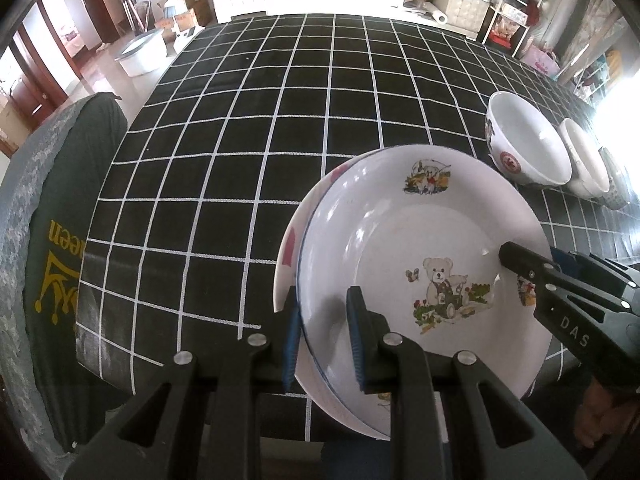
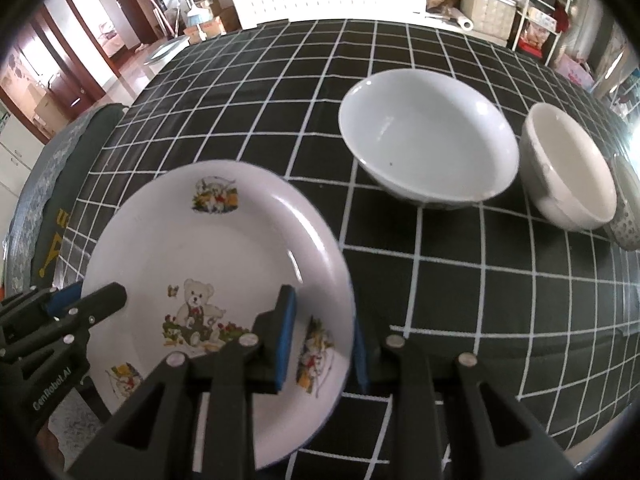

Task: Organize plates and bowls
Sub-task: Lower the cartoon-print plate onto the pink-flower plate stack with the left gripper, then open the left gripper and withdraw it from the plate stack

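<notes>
A white teddy-bear plate (image 1: 416,240) lies stacked on a second plate (image 1: 288,256) at the near edge of the black checked table (image 1: 248,128). My left gripper (image 1: 324,332) straddles the left rim of the stack, one blue pad on each side. My right gripper (image 2: 324,344) straddles the bear plate's (image 2: 208,248) right rim the same way. Neither view shows whether the pads are pressed on the rims. A large white bowl (image 2: 428,136), a cream bowl (image 2: 568,168) and a patterned bowl (image 2: 628,216) stand in a row to the right.
A chair back with a dark cover and yellow print (image 1: 60,264) stands at the table's left edge. The table's far half (image 2: 320,48) shows only checked cloth. Shelves and boxes stand beyond the table.
</notes>
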Demonstrator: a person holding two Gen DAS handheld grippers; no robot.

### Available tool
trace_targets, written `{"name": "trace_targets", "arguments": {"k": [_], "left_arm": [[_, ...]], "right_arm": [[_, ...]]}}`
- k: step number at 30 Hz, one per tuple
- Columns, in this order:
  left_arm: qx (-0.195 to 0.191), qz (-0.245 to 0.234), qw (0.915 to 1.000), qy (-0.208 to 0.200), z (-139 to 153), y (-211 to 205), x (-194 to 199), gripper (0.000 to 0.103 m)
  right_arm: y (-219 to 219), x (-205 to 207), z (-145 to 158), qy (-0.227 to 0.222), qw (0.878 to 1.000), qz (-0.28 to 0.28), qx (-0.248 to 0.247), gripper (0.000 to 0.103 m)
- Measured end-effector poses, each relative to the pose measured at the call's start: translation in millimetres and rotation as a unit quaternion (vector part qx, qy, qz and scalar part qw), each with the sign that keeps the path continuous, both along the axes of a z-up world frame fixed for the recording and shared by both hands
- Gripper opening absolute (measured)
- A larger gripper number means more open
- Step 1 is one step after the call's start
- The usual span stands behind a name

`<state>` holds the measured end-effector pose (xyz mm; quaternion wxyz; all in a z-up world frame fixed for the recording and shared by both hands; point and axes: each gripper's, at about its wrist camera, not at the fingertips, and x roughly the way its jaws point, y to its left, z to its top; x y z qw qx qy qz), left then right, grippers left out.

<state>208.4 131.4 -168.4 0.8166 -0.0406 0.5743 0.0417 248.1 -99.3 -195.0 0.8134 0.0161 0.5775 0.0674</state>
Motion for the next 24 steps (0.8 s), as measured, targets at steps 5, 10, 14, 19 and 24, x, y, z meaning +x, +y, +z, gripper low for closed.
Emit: {"name": "trace_targets", "arguments": {"k": [5,10,14,19,24], "left_arm": [[-0.015,0.012,0.9998,-0.001,1,4,-3,0.02],[-0.012,0.012,0.9999,-0.003,4,2,-9,0.02],[-0.005,0.01,0.9999,-0.001,4,-1,-11,0.02],[0.002,0.01,1.0,0.002,7,-3,-17,0.027],[0.016,0.012,0.9998,0.001,11,-3,-26,0.039]], "right_arm": [[-1,-2,0,0.0,1.0,0.006,0.001,0.03],[5,-6,2,-0.007,1.0,0.019,-0.024,0.03],[4,-7,4,-0.006,1.0,0.019,-0.024,0.03],[2,-10,3,-0.003,0.999,0.021,-0.027,0.03],[4,-14,5,-0.001,0.999,0.023,-0.028,0.03]]}}
